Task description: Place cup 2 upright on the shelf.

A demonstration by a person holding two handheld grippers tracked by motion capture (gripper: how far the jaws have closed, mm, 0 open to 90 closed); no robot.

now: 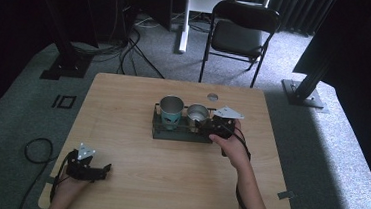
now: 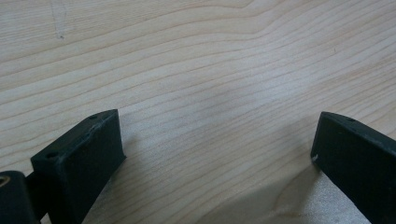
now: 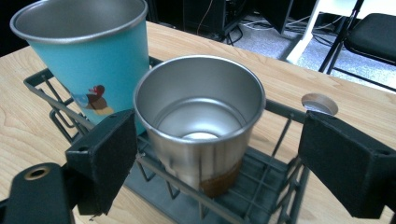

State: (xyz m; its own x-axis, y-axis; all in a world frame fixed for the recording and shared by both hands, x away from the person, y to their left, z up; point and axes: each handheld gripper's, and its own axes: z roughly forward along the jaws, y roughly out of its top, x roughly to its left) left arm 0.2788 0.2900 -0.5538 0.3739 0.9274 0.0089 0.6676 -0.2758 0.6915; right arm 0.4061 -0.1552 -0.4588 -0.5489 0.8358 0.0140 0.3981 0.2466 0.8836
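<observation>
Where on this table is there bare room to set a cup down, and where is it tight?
Bare wood lies left of the wire rack out to the table's left edge, and along the near edge between the left gripper and the person's right forearm. It is crowded in the rack: teal cup, steel cup and right gripper sit close together.

A black folding chair [image 1: 240, 33] stands on grey carpet [image 1: 330, 146] beyond the wooden table [image 1: 123, 104]; dark curtains [image 1: 301, 8] hang far behind.
</observation>
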